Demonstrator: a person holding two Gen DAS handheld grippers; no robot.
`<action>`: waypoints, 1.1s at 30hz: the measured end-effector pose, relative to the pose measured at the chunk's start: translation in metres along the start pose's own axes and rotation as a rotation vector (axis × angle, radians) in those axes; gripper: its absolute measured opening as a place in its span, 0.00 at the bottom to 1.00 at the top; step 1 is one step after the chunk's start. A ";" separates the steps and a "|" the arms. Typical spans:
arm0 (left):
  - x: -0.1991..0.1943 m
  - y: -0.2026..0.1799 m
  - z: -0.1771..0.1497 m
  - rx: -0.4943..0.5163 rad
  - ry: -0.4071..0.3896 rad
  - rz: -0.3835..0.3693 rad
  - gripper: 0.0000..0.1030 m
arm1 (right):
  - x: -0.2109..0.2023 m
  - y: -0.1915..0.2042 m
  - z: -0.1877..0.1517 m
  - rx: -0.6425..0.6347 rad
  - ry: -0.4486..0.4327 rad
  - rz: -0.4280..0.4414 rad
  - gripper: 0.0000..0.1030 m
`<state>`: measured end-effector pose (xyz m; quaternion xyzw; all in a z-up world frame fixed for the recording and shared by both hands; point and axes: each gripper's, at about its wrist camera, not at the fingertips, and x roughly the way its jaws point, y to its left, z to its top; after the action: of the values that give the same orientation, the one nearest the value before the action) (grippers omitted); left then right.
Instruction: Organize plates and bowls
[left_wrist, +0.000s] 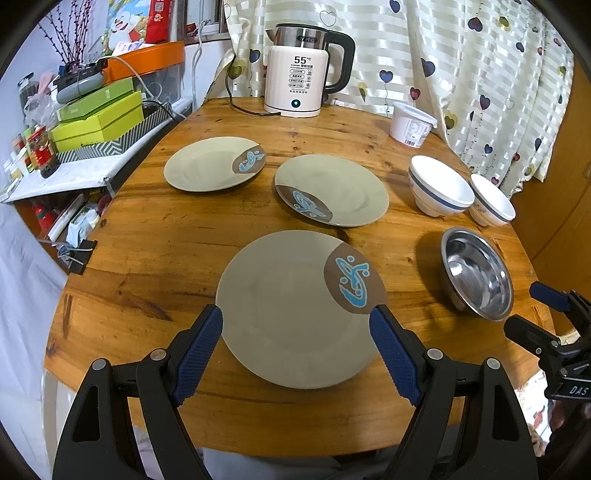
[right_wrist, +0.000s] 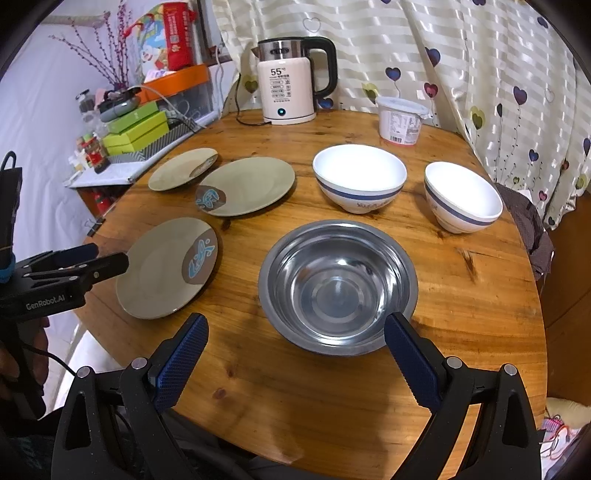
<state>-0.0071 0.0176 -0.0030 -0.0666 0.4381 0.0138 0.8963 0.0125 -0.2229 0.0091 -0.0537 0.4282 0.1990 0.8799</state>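
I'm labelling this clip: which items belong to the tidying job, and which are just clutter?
Job:
three green fish-patterned plates
two white blue-banded bowls
stainless steel bowl

Clutter:
white electric kettle
white plastic tub
green boxes

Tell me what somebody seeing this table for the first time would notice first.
Probably the nearest plate, lying between the open left gripper fingers, with a blue fish on a brown patch at its rim. Next, the shiny steel bowl right in front of the open right gripper. At the back of the wooden table stands a white kettle showing 55.
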 end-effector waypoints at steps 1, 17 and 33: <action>0.000 0.000 0.000 0.000 0.000 0.000 0.80 | 0.000 0.000 0.000 0.000 -0.001 0.000 0.94; 0.000 -0.004 -0.004 0.007 0.001 0.024 0.80 | -0.002 -0.001 -0.001 0.008 0.000 0.013 0.94; 0.002 -0.004 -0.004 0.008 0.004 0.039 0.80 | -0.005 -0.006 0.000 0.034 -0.006 0.008 0.92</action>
<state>-0.0090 0.0133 -0.0067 -0.0547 0.4410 0.0294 0.8953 0.0118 -0.2301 0.0125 -0.0364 0.4290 0.1955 0.8812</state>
